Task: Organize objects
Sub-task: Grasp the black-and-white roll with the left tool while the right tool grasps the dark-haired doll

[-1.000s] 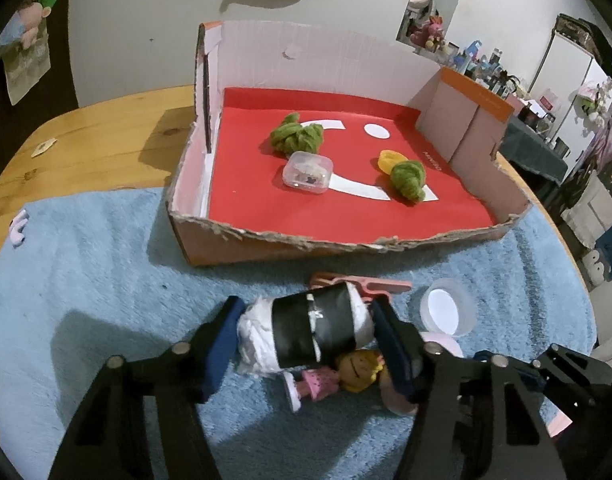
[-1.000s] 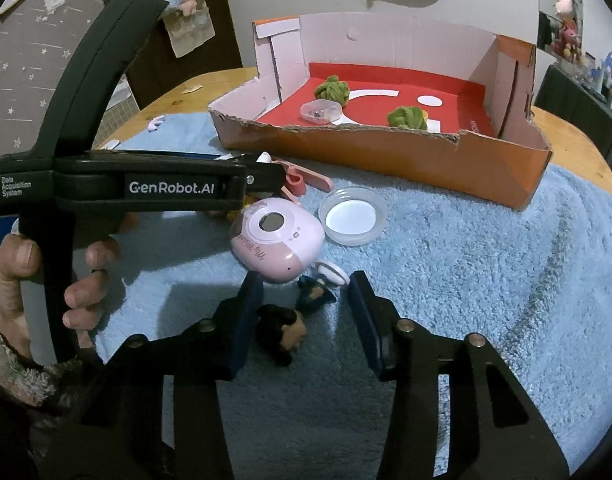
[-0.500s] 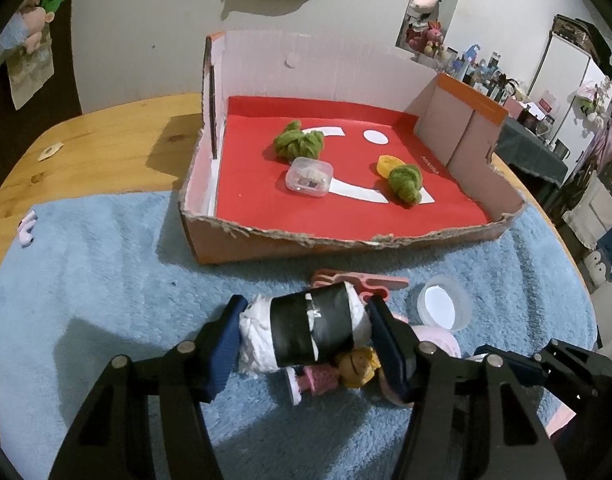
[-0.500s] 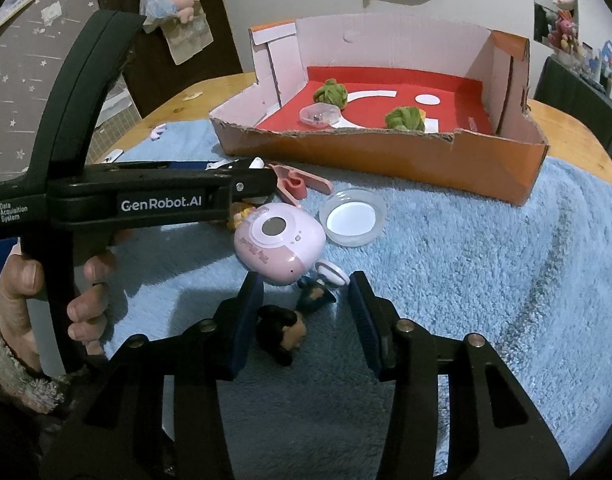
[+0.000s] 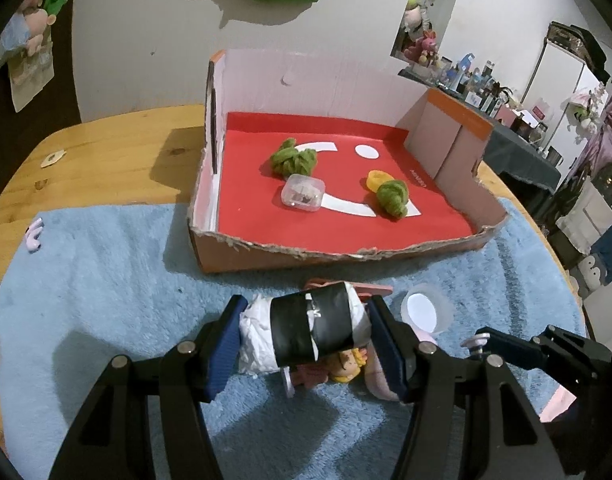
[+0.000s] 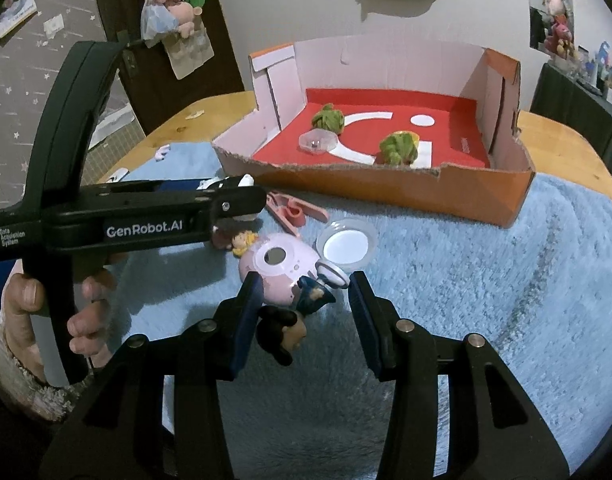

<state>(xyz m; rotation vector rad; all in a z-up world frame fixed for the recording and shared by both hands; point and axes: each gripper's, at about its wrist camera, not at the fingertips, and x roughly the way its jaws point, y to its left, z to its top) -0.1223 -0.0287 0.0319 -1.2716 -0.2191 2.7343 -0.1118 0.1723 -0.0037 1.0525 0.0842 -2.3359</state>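
Note:
My left gripper (image 5: 306,336) is shut on a white roll wrapped in black tape (image 5: 306,330) and holds it above the blue towel (image 5: 106,272), in front of the cardboard box with a red floor (image 5: 346,220). My right gripper (image 6: 304,310) is open around a dark-haired figurine in blue (image 6: 290,320) lying on the towel. A pink toy camera (image 6: 278,268), a blonde figurine (image 6: 242,242), a clear round lid (image 6: 346,246) and a pink clip (image 6: 294,212) lie just beyond. The left gripper's body (image 6: 146,220) shows at left in the right wrist view.
The box holds two green yarn bundles (image 5: 292,158) (image 5: 392,198), a clear small case (image 5: 302,192) and a yellow ring (image 5: 376,178). The wooden table (image 5: 106,152) extends left of the box. A small pale clip (image 5: 34,236) lies at the towel's left edge.
The left gripper has risen with the roll, away from the figurines. The right gripper has stayed open around the dark-haired figurine, edging slightly forward.

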